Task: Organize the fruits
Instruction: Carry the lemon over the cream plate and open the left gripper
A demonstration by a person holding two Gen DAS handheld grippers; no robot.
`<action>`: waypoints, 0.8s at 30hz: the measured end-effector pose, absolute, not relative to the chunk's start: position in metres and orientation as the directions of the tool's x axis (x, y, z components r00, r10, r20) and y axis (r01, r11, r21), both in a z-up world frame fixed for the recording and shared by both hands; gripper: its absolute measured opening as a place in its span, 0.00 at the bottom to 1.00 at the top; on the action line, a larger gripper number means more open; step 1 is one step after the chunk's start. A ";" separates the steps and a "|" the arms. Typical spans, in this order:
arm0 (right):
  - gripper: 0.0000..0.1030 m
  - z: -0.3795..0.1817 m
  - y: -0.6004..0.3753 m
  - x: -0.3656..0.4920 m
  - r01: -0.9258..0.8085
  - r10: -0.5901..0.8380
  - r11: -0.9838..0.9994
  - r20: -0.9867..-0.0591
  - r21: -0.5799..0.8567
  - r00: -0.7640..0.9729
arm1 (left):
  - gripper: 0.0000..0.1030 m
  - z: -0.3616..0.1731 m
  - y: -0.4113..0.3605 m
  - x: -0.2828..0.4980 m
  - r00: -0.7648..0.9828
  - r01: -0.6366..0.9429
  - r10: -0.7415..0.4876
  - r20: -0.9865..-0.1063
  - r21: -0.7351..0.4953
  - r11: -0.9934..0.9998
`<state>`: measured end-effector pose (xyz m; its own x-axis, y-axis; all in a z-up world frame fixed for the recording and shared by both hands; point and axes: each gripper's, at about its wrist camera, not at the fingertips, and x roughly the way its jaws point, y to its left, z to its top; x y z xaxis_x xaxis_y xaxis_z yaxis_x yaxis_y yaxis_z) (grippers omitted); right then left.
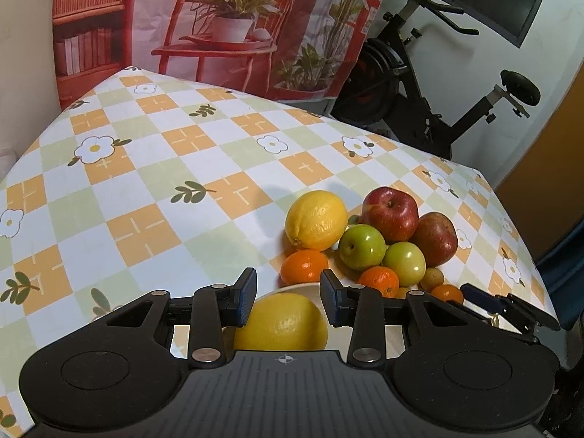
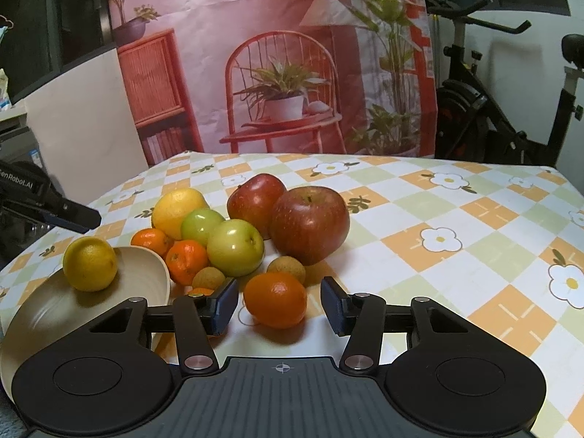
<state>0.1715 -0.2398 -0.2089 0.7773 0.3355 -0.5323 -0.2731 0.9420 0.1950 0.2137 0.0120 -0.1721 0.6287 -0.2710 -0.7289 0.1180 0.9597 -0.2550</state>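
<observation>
Left wrist view: the left gripper [image 1: 288, 297] is seen held wide open above a cream bowl [image 1: 292, 286], with a lemon [image 1: 281, 323] lying in the bowl just below and between the two fingers; nothing is gripped, and whether the pads touch the lemon cannot be told. Ahead of the fingers, on the checked tablecloth [image 1: 164, 168], a second lemon [image 1: 316, 219] is seen, with a mandarin [image 1: 304, 265] just before it. To the right of these a green apple [image 1: 362, 246], another green apple [image 1: 404, 262] and two red apples [image 1: 390, 213] [image 1: 436, 238] are piled close together.

From the right wrist view, the right gripper [image 2: 279, 304] is also seen spread wide, nothing being held. A mandarin [image 2: 275, 300] sits on the cloth between its fingers, clear of both pads. Just ahead and to the left, two small brown fruits [image 2: 208, 278] [image 2: 287, 268] are seen, and beyond them the apples and a further mandarin [image 2: 187, 261]. Far left of the fingers, the bowl [image 2: 138, 284] is tilted, with the lemon [image 2: 90, 263] resting at its rim. An exercise bike [image 2: 511, 109] stands behind the table on the right.
</observation>
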 end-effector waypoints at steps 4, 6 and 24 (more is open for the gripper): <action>0.44 -0.210 -0.240 0.173 -0.279 0.345 0.939 -0.540 0.203 0.768 | 0.40 -0.172 0.010 0.215 0.630 0.117 -0.269 -0.728 -0.253 0.960; 0.44 -0.210 -0.240 0.173 -0.279 0.347 0.938 -0.541 0.207 0.766 | 0.40 -0.172 0.010 0.215 0.630 0.120 -0.270 -0.728 -0.252 0.960; 0.35 -0.215 -0.237 0.181 -0.285 0.356 0.935 -0.582 0.213 0.731 | 0.40 -0.169 -0.013 0.215 0.636 0.179 -0.287 -0.716 -0.224 0.958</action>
<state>0.1809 -0.2374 -0.2153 0.7310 0.3557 -0.5824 -0.2847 0.9346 0.2134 0.2149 -0.0134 -0.1690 0.6363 -0.2867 -0.7162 0.1794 0.9579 -0.2241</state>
